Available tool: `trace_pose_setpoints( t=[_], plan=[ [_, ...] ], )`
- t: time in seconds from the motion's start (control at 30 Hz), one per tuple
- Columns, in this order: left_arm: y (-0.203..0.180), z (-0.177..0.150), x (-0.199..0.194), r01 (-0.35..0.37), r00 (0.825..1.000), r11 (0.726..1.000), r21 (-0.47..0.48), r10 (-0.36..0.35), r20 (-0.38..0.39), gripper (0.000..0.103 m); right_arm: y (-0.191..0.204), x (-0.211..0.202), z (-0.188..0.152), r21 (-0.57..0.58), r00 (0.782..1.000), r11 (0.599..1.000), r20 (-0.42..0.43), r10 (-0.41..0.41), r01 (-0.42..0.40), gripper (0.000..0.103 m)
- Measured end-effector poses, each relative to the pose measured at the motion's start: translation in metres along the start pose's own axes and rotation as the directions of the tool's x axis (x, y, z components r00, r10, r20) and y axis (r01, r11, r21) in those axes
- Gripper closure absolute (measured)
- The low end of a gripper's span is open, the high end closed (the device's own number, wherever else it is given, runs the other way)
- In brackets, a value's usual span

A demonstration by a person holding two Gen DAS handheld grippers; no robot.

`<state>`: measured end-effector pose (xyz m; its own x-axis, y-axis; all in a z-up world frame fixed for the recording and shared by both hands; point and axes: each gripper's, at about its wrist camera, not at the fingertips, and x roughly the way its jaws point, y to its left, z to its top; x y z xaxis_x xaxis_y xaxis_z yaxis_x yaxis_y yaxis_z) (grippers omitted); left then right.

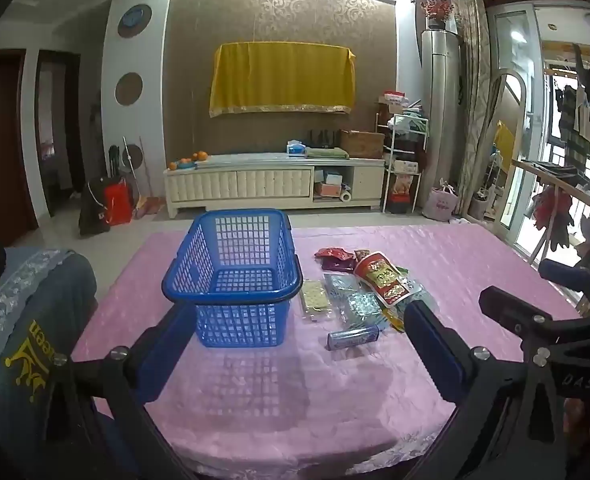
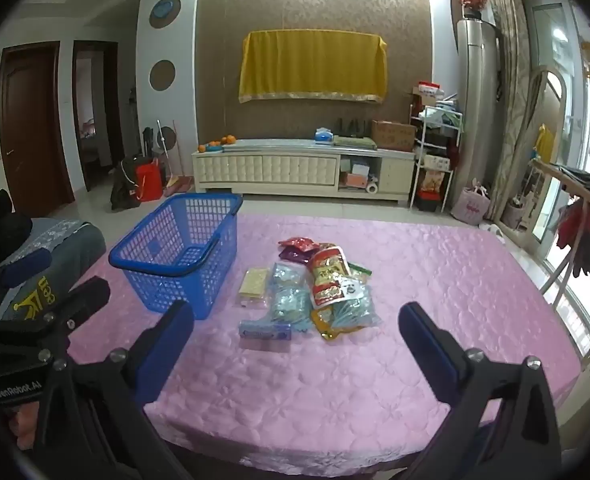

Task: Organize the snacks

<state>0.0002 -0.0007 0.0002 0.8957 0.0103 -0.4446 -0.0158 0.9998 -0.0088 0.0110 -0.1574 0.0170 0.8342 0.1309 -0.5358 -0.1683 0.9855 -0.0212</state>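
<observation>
Left gripper gapes empty before the blue basket, stiff and light; beside it snack packets lie heaped on the pink cloth, crinkly, slippery, best pinched by edges; right gripper gapes empty.

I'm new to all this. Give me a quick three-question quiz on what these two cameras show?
1. True or false: the blue basket already holds snacks.
2. Which lies nearest the cameras: A) red-labelled pouch, B) blue stick pack, C) cracker packet?
3. The left claw and right claw both stand ____.

Key: 1 false, it is empty; 2 B; 3 open, with nothing between their fingers.
</observation>
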Motion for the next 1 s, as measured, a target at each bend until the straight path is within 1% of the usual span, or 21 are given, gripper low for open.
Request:
trace_pose_setpoints(
  t=[0.1,0.17,0.27,0.33,0.63,1.0],
  plan=[
    [-0.004,-0.002,0.0,0.001,1.0,1.0,-0.004,-0.001,-0.001,0.0,0.005,0.001,0.001,-0.014,1.0,1.0,0.006,-0.014,0.014,0.0],
    [-0.001,-0.005,0.001,0.023,1.0,1.0,-0.021,-0.023,-0.005,0.0,0.005,-0.001,-0.002,-0.008,1.0,1.0,0.012,-0.01,0.01,0.0],
    [0.002,-0.003,0.004,0.032,0.999,0.999,-0.035,-0.033,-0.022,0.0,-0.002,0.001,-0.002,0.019,1.0,1.0,0.006,0.011,-0.011,0.0],
    [0.002,-0.002,0.006,0.033,0.999,0.999,-0.033,-0.034,-0.024,0.0,-0.004,-0.003,0.001,0.022,1.0,1.0,0.013,0.01,-0.01,0.0],
    [0.002,0.001,-0.001,0.037,0.999,0.999,-0.033,-0.038,-0.022,0.0,0.001,0.001,-0.002,0.015,1.0,1.0,-0.009,0.013,-0.013,0.0],
    [0.004,0.0,-0.001,0.053,0.998,0.998,-0.043,-0.054,-0.031,0.0,0.0,0.002,-0.003,0.017,1.0,1.0,-0.01,0.012,-0.012,0.0]
  ],
)
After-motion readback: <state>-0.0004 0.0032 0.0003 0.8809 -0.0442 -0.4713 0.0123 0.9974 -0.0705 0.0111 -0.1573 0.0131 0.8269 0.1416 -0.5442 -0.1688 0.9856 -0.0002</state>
